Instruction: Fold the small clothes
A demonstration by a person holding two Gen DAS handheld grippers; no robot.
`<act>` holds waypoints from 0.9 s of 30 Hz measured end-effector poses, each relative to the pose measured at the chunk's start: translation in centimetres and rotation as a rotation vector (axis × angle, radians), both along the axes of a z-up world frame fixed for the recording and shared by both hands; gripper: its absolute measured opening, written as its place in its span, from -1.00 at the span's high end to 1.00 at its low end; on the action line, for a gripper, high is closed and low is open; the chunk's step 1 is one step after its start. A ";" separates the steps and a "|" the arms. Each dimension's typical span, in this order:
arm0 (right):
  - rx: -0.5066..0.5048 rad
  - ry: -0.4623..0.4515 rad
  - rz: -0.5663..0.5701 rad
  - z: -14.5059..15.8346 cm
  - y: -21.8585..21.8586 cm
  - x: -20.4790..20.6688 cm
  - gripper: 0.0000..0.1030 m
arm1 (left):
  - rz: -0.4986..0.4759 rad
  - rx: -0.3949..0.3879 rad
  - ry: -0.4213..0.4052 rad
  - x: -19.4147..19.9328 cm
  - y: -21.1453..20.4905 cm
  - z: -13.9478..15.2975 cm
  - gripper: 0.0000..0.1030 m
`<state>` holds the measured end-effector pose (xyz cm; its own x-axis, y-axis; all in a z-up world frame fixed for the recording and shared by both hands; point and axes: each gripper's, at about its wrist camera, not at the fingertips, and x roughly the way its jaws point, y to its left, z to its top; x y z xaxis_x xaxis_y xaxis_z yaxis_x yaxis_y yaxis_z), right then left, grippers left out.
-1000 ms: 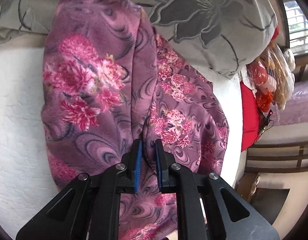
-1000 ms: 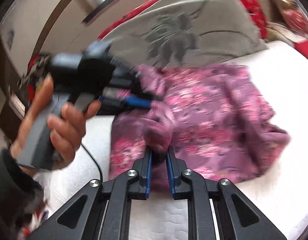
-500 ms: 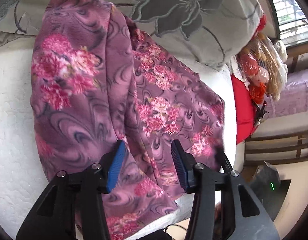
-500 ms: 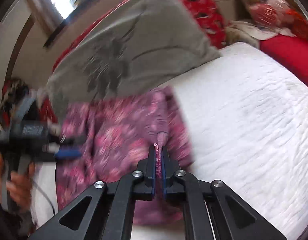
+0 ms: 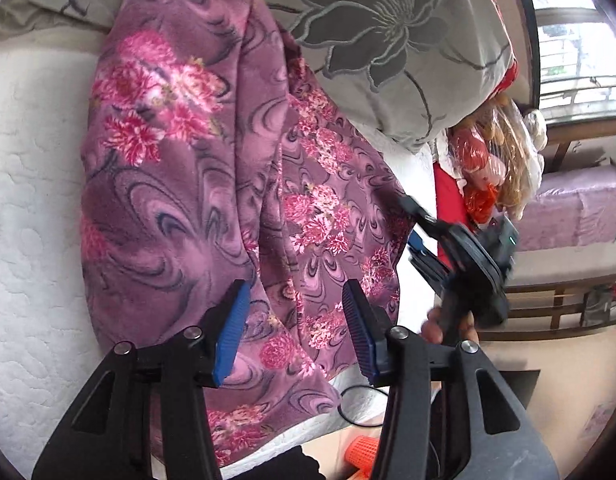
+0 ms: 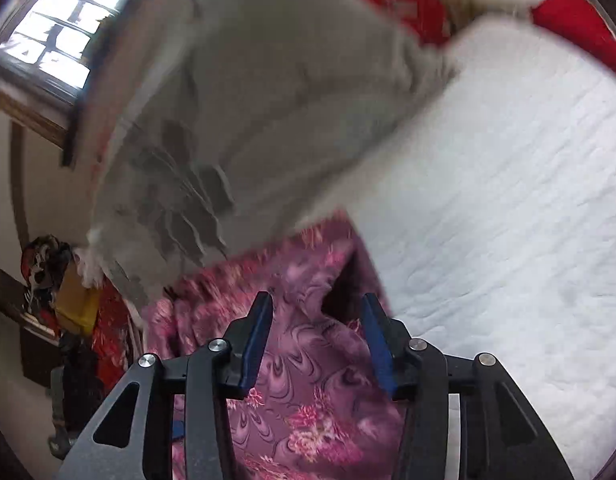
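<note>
A purple garment with pink flowers (image 5: 212, 184) lies folded lengthwise on the white quilted bed (image 5: 32, 240). My left gripper (image 5: 296, 332) is open just above its near end, holding nothing. My right gripper (image 6: 318, 344) is open over the same garment (image 6: 308, 376), close to its edge by the bare mattress (image 6: 508, 220). The right gripper also shows in the left wrist view (image 5: 418, 236), held by a hand at the garment's right edge.
A grey pillow with a dark flower print (image 5: 388, 40) lies against the garment's far end, blurred in the right wrist view (image 6: 268, 100). Red cloth and a bagged doll (image 5: 492, 160) lie at the bed's right. A wooden bench (image 5: 568, 292) stands beyond.
Both grippers have opened and let go of the garment. The garment, held up and bunched a second ago, now lies folded on the bed. The right gripper swung toward the pillow.
</note>
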<state>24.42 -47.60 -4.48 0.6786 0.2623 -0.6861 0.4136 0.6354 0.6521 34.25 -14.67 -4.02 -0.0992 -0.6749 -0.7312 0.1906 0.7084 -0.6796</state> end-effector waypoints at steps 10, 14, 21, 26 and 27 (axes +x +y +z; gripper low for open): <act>-0.356 0.112 0.029 -0.6 0.8 2.4 0.73 | -0.009 -0.045 0.021 0.5 1.0 -0.3 0.10; -0.303 -0.085 0.027 2.9 2.4 -2.8 0.59 | -0.024 -0.023 -0.022 0.8 1.2 1.7 0.10; -0.040 -0.208 0.329 2.3 11.5 -7.1 -0.17 | -0.003 0.058 -0.101 2.4 2.2 4.6 -0.01; -0.058 -0.173 0.506 0.9 18.8 -6.7 -0.30 | -0.042 0.185 -0.089 3.3 1.7 4.3 -0.02; -0.074 -0.165 0.523 0.6 19.7 -6.3 -0.30 | -0.058 0.206 -0.093 3.5 1.2 4.3 -0.02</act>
<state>18.10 -27.88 -3.89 0.5708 0.5486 -0.6109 -0.0737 0.7753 0.6273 37.71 -13.51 0.31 -0.0591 -0.5053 -0.8609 0.2897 0.8167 -0.4991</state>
